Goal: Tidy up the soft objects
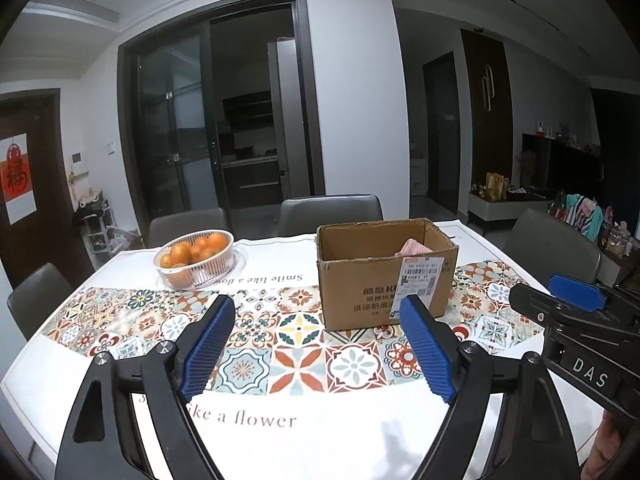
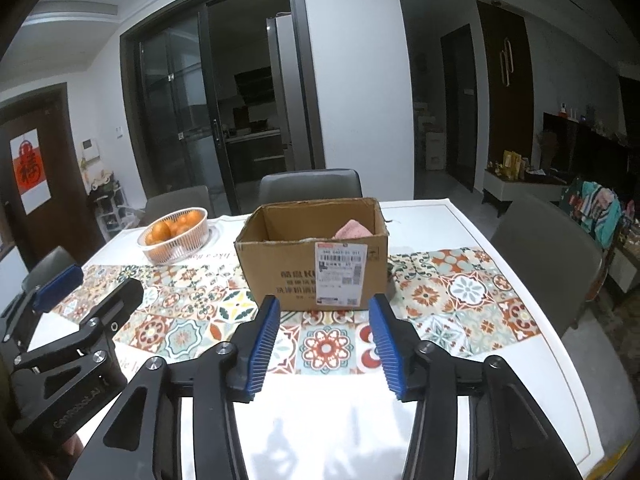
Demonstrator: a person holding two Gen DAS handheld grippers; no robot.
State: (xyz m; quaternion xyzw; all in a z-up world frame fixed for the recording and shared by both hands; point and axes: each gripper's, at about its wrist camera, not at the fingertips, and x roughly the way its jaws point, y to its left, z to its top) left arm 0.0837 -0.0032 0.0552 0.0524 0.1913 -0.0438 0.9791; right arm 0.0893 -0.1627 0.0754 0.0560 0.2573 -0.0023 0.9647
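We see the left tongs (image 1: 320, 342) spread wide, nothing between the blue pads (image 1: 208, 348), hovering over the patterned cloth (image 1: 296, 360) on the surface (image 1: 460, 226). Right tongs (image 2: 323, 346) also released, gap narrower than the left pair's, empty too. No earlier frame, so only the current pose is noted.

The cardboard box (image 2: 288, 268) stands open-topped on the cloth, ahead of both tongs and apart from them. In the left wrist view it sits ahead and right of center, its lower right corner behind the right pad. In the right wrist view it sits almost straight ahead between the pads. A shipping label (image 2: 341, 272) is stuck on the near wall.

The pink soft item (image 2: 353, 230) lies inside the box, at its far right corner, only partly visible over the rim. It is well clear of both tongs, untouched.

A basket of oranges (image 1: 195, 258) stands left of the box, apart from it. Grey chairs (image 1: 330, 210) stand around the surface. The two tongs are side by side, each visible at the edge of the other's view.
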